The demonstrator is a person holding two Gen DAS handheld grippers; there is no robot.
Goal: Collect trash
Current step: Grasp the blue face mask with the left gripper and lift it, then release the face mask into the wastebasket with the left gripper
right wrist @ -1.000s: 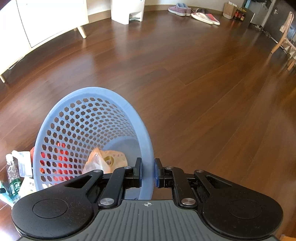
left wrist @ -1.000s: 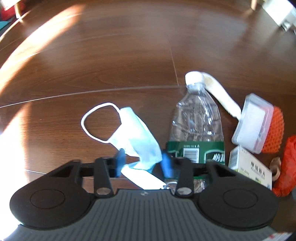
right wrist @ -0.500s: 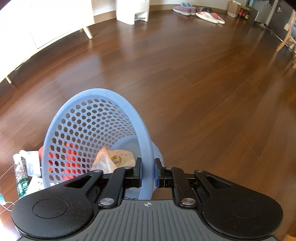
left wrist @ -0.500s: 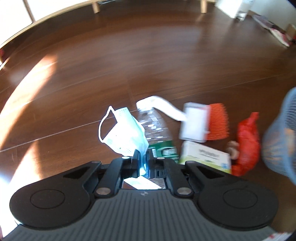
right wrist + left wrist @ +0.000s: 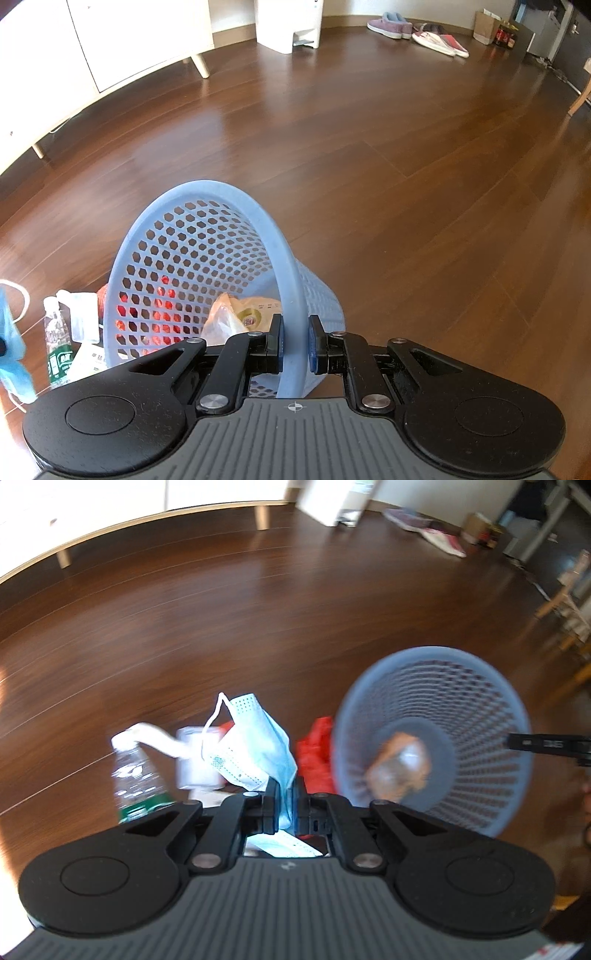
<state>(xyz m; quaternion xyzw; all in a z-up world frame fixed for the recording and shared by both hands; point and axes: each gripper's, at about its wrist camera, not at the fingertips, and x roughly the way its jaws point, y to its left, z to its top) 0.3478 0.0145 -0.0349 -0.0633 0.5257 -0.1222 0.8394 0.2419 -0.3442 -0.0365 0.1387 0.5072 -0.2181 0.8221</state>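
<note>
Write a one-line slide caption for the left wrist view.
Left gripper shut on a blue face mask, lifted toward the tilted blue basket with a wrapper inside.

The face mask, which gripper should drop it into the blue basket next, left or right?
Left. The left gripper is shut on the face mask, lifted beside the blue basket. The right gripper is clamped on the basket's rim.

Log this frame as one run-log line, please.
left gripper: shut on face mask, lifted | right gripper: shut on basket rim, tilted | in basket: wrapper | on floor: bottle, red bag
</note>
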